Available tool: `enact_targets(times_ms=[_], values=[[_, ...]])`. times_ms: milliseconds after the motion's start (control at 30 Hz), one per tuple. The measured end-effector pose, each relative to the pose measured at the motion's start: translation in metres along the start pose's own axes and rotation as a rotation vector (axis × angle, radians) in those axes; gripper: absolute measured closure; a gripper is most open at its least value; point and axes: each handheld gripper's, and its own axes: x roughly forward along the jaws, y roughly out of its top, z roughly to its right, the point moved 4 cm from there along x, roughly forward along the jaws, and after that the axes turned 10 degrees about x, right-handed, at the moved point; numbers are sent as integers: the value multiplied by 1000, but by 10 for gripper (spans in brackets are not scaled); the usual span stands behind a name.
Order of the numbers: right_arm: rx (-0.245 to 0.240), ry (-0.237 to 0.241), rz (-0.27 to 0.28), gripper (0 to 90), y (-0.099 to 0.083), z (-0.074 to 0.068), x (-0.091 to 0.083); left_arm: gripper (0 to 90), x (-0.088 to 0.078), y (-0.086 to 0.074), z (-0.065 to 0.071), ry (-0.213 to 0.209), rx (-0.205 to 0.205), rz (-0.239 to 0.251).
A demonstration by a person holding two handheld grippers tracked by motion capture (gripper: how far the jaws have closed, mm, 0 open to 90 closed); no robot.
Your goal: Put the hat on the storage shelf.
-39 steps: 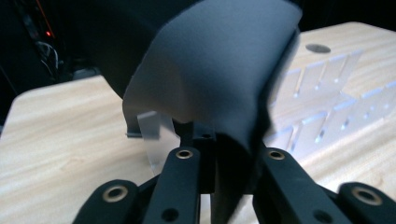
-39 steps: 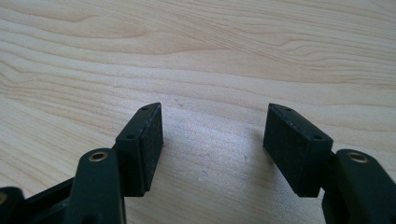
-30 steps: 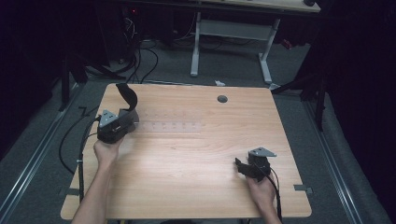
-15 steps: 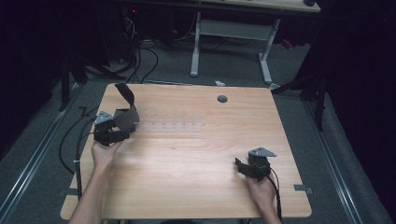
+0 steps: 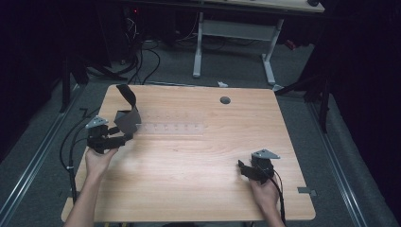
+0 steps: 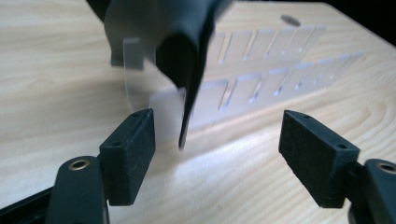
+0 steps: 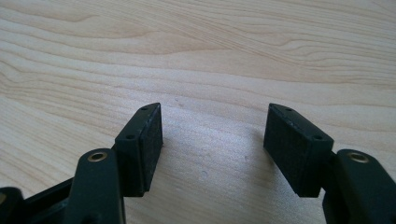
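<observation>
Curling dark rubbery strip, clear slotted rack

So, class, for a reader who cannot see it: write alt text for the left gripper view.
A black strap hangs over the wooden table, its lower end between the open jaws of the left gripper, nearer the left one and touching neither. Behind it lies a clear slotted rack.

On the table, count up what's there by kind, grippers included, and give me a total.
Clear plastic slotted rack: 1
Dark floppy strap or band, draped at the rack's left end: 1
Hand-held grippers: 2, left gripper and right gripper, both with jaws apart and nothing pressed between them
Total: 4
</observation>
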Motion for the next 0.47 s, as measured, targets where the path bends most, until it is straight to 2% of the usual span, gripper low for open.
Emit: enact_targets(times_ms=[67,100,233,333,367,400,467], values=[[0,1,0,372,0,0,0,280,-1,-9,6,-6,-9,-14],[0,1,0,372,0,0,0,280,0,-16,10,1,0,-24],[0,2,-1,370,0,0,0,283,9,-45,25,64,34,-76],[0,2,-1,369,0,0,0,277,17,-64,30,138,64,-119],[0,2,-1,369,0,0,0,277,20,-67,31,167,80,-161],[-1,2,-1,369,0,0,0,264,21,-67,33,200,108,-182],[-1,3,-1,368,0,0,0,248,21,-67,35,198,115,-184]])
